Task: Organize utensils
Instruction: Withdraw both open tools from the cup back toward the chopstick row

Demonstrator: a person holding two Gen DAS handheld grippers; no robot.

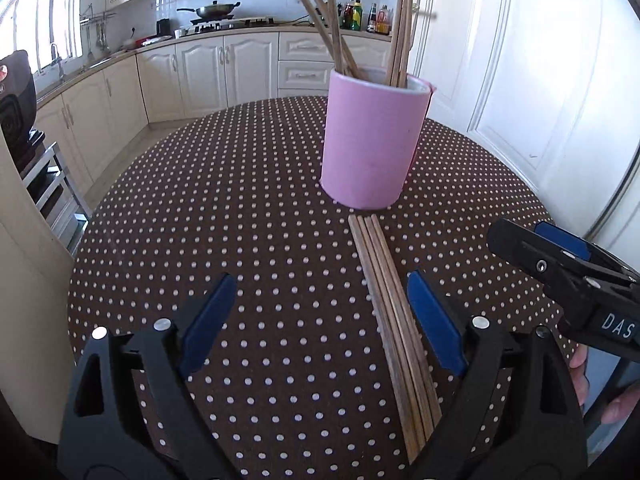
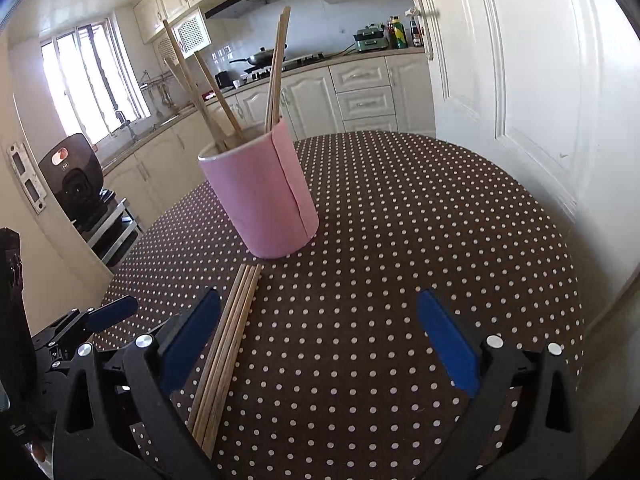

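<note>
A pink cylindrical holder [image 1: 370, 140] [image 2: 262, 196] stands on the polka-dot table [image 1: 240, 200] [image 2: 420, 220], with several wooden chopsticks [image 1: 332, 24] [image 2: 276, 72] upright in it. A bundle of wooden chopsticks [image 1: 394, 320] [image 2: 226, 344] lies flat just in front of the holder. My left gripper [image 1: 320, 292] is open above the table; the bundle lies just inside its right finger [image 1: 434, 320]. My right gripper [image 2: 318, 312] is open too; the bundle runs beside its left finger [image 2: 192, 336]. Neither gripper holds anything. The right gripper's tip [image 1: 560, 264] shows at the edge of the left wrist view.
Kitchen cabinets and a counter [image 1: 224, 68] with a wok on a stove [image 1: 216, 10] run behind the table. A white door [image 2: 520, 80] stands close on the right. A black appliance on a metal rack [image 2: 76, 184] stands left of the table.
</note>
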